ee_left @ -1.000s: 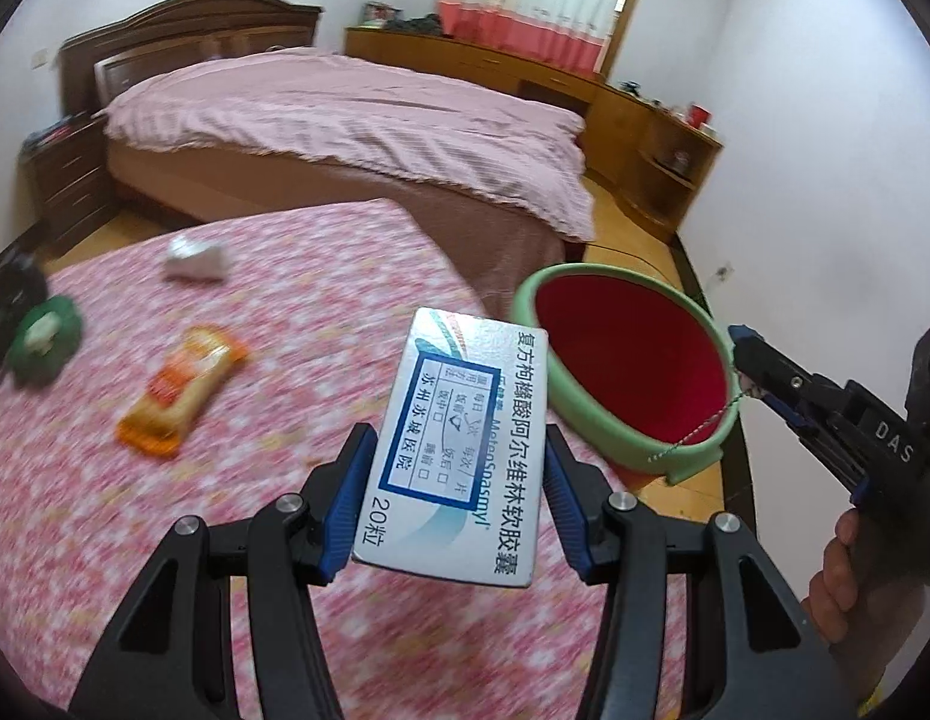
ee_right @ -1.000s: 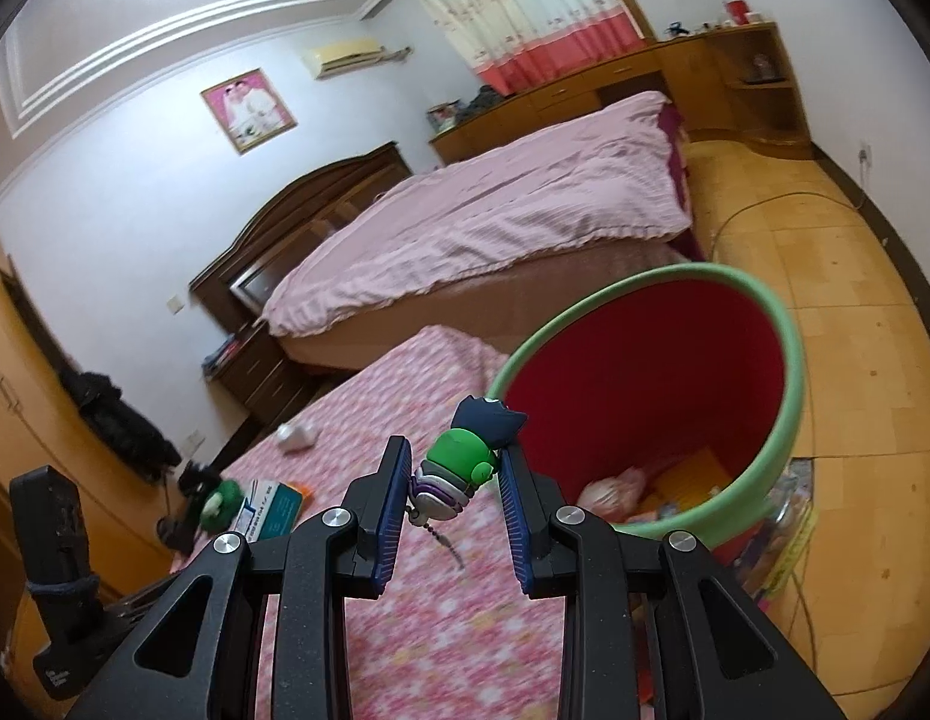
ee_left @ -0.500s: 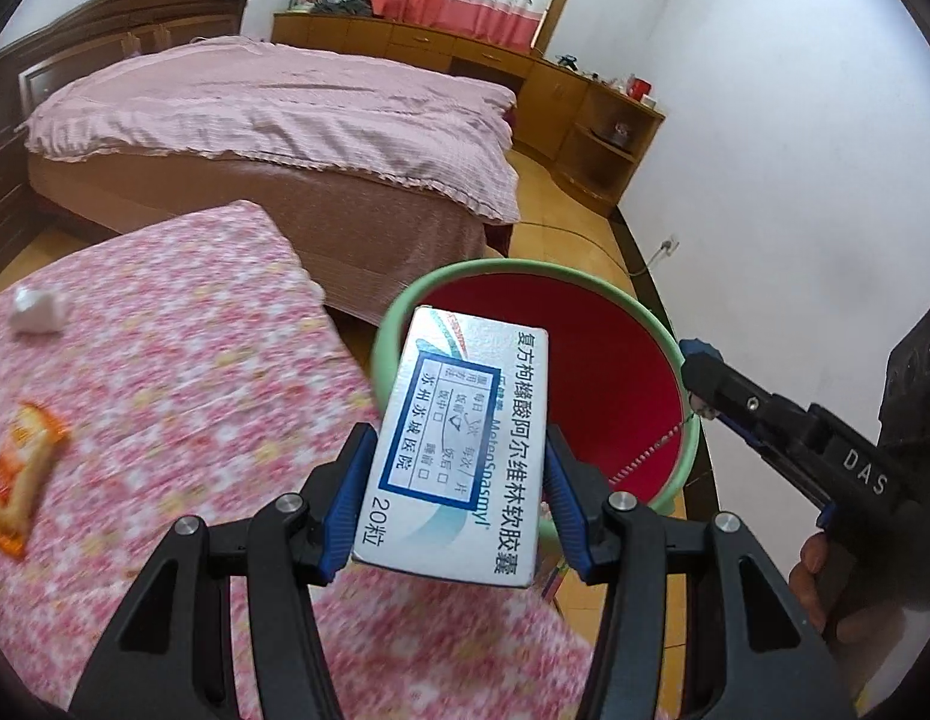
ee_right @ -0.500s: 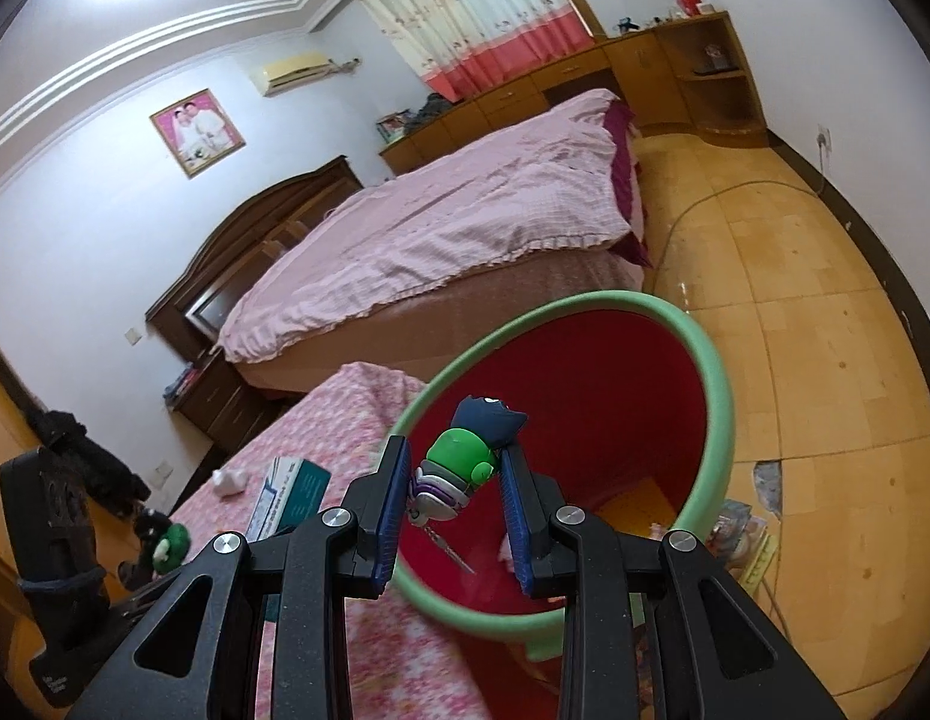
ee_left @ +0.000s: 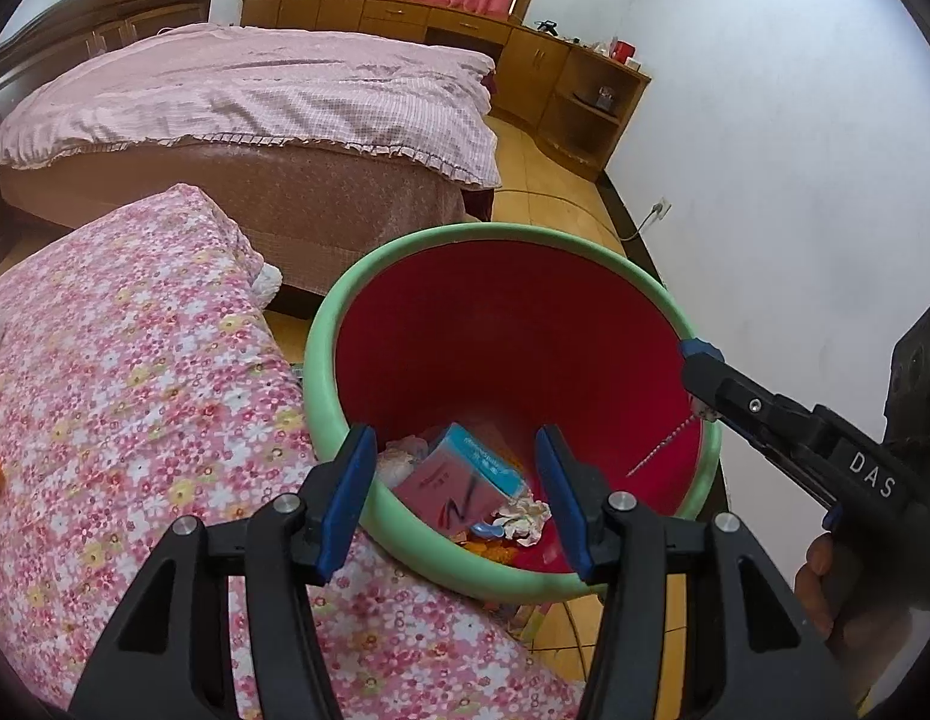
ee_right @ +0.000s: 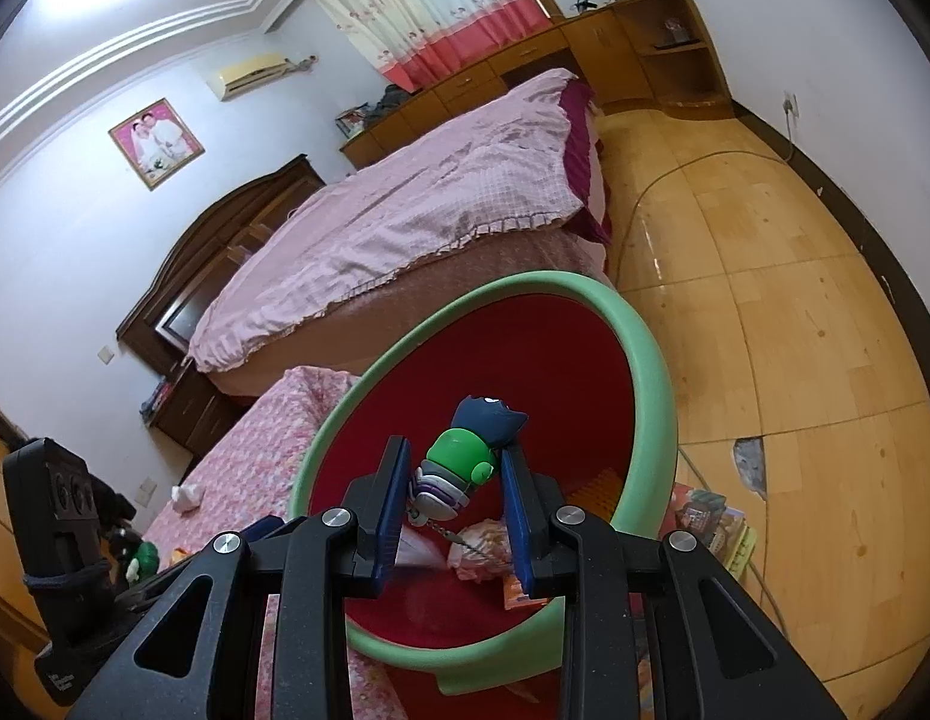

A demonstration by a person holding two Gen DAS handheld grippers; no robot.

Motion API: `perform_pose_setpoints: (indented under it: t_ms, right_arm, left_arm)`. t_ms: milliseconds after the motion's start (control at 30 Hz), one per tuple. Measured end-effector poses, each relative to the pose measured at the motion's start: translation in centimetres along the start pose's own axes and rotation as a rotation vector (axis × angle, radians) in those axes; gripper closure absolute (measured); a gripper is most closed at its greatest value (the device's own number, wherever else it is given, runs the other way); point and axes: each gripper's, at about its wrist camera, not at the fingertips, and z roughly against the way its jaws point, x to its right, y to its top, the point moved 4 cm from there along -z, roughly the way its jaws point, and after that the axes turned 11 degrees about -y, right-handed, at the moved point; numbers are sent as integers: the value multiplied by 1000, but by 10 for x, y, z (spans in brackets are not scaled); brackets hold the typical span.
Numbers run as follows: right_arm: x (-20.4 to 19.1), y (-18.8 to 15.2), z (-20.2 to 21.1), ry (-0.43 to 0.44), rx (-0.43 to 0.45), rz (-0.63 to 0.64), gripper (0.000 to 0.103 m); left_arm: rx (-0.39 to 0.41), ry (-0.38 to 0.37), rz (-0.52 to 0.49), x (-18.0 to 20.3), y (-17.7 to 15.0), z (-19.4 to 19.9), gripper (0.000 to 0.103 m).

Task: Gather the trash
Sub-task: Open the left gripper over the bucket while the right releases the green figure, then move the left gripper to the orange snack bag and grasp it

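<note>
Hovering over bin (ee_left: 321, 360), left gripper (ee_left: 459, 492) empty (box inside), right gripper (ee_right: 453, 480) clamping figurine (ee_right: 465, 456)

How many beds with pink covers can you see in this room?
2. The large wooden-framed bed with the plain pink quilt stands at the back; the nearer bed with the pink floral sheet lies beside the green-rimmed red bin.

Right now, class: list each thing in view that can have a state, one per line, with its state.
left gripper: open, empty, above the bin
right gripper: shut on the green toy keychain
red bin: upright, uncovered, trash inside
medicine box: lying tilted in the bin
crumpled tissue: in the bin
</note>
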Motion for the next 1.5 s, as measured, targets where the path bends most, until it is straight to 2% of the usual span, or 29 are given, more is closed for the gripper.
perform_pose_setpoints:
  t_ms: [400, 800, 1067, 1200, 1500]
  right_arm:
    - [0, 4, -14, -17, -26, -12, 71]
    - [-7, -1, 0, -4, -16, -7, 71]
    - [-15, -6, 12, 7, -10, -8, 71]
    - [-20, -8, 17, 13, -12, -2, 65]
    - [-36, -18, 22, 20, -21, 18, 61]
  left_arm:
    - [32, 26, 32, -11, 1, 20, 48]
    - [70, 63, 64, -30, -6, 51, 48]
    - [103, 130, 101, -55, -11, 82, 48]
    - [116, 176, 119, -73, -15, 99, 48]
    - [132, 299, 151, -122, -23, 135, 48]
